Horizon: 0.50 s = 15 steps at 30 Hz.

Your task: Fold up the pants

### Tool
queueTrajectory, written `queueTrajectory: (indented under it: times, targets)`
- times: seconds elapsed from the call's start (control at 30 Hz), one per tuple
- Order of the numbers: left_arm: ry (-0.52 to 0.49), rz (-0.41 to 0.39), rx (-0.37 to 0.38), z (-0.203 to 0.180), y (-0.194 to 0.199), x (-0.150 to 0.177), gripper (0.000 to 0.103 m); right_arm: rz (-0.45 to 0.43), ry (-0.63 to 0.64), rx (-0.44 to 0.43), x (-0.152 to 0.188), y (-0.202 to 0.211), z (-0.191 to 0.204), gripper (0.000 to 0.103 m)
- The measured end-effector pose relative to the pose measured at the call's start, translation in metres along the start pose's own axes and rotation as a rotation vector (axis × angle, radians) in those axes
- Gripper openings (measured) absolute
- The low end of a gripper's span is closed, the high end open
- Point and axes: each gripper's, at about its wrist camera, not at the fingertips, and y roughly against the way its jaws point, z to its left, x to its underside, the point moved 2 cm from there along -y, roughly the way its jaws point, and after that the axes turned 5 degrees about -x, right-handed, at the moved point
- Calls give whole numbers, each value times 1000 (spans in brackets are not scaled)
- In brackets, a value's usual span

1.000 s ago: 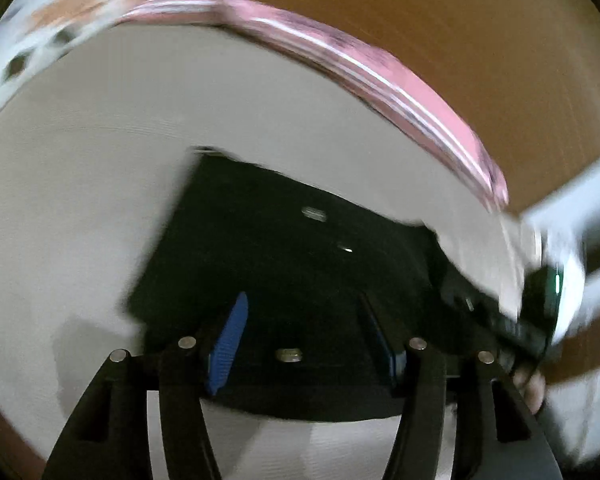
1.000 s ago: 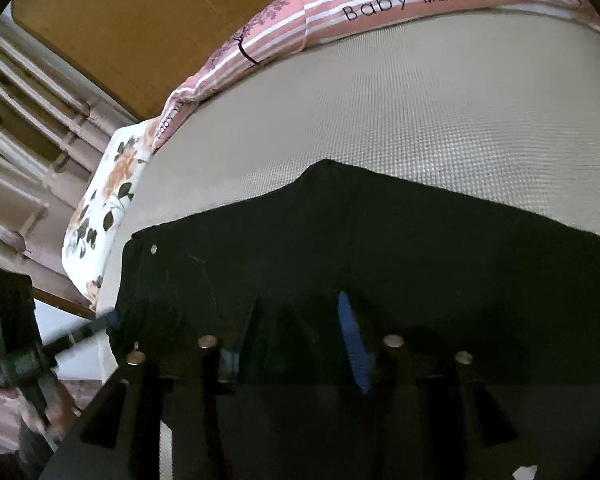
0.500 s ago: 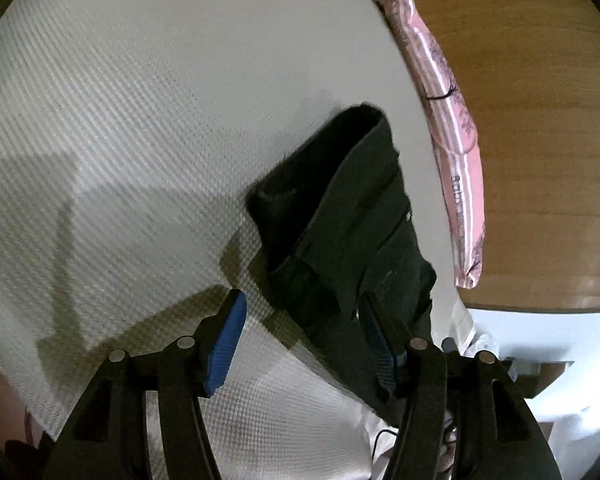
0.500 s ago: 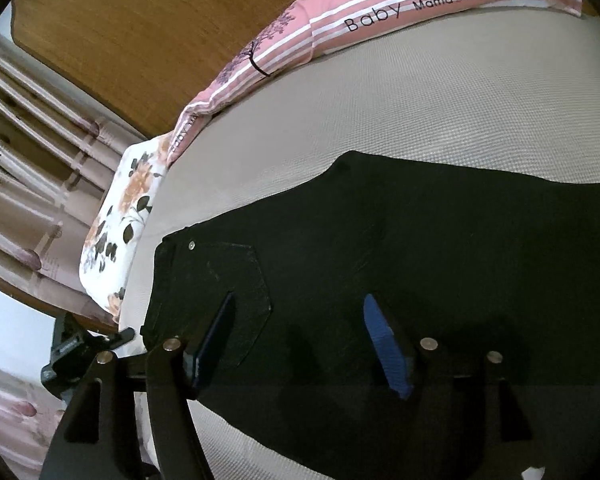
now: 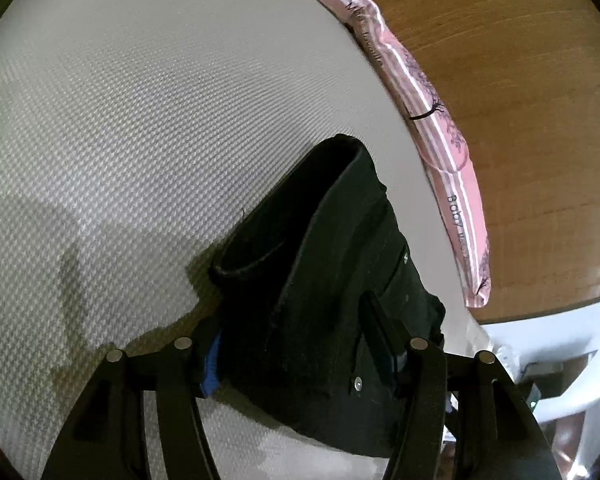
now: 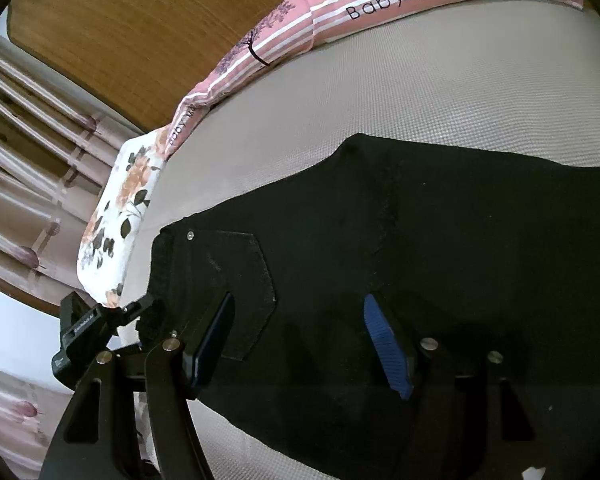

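Observation:
Black pants point(image 6: 420, 240) lie spread on a beige mattress point(image 6: 380, 92), back pocket and waistband at the left. In the left wrist view the pants point(image 5: 332, 272) show folded over, with an open hem end up at the top. My left gripper point(image 5: 296, 344) is open, its fingers straddling the folded cloth at the waistband end. My right gripper point(image 6: 300, 340) is open and empty just above the pants beside the back pocket. The left gripper point(image 6: 96, 332) also shows at the waistband edge in the right wrist view.
A pink striped pillow point(image 6: 340, 12) lies along the wooden headboard point(image 6: 140, 20). A white floral pillow point(image 6: 116, 216) sits at the mattress's left corner, with curtains point(image 6: 24, 152) beyond. The mattress point(image 5: 140, 120) stretches left of the pants.
My left gripper swung round and moved in over the folded waistband end, so the cloth now sits between its fingers. My right gripper opened wide and lifted off the pants.

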Motion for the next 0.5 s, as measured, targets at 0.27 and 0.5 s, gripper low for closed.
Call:
queueTrajectory:
  times: [0.27,0.5]
  targets:
    - [-91,-65,-124,-13,4,5,28,0,69,94,2,0,8,66]
    - [-278,-178,-205,-66,20,17,24,-16,71,143,3,11,0,66]
